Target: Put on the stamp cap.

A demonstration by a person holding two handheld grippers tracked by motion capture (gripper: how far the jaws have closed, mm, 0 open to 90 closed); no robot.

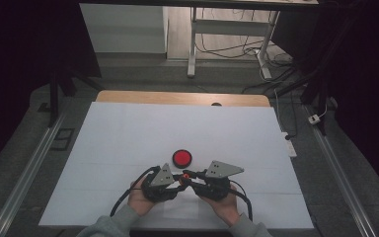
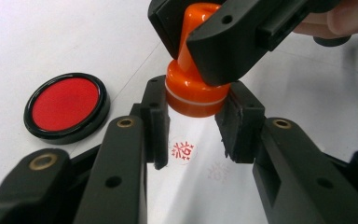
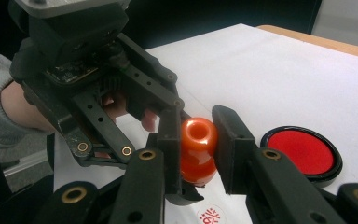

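Observation:
An orange stamp (image 2: 191, 88) with a knob handle hangs just above the white paper (image 1: 128, 133). My right gripper (image 3: 198, 140) is shut on the stamp's (image 3: 198, 144) handle. My left gripper (image 2: 196, 123) has its pads pressed against either side of the stamp's wide base. In the high view both grippers, left (image 1: 176, 178) and right (image 1: 187, 177), meet near the table's front edge, with the stamp (image 1: 184, 174) between them. A round red stamped mark (image 2: 182, 150) shows on the paper beneath. A round black ink pad (image 1: 181, 158) with a red face lies just beyond the grippers.
The white paper covers most of the wooden table (image 1: 177, 97). A fainter red print (image 2: 219, 170) lies beside the clear mark. Beyond the table stand white desk legs (image 1: 192, 44) among floor cables. Metal rails (image 1: 34, 163) run along both sides.

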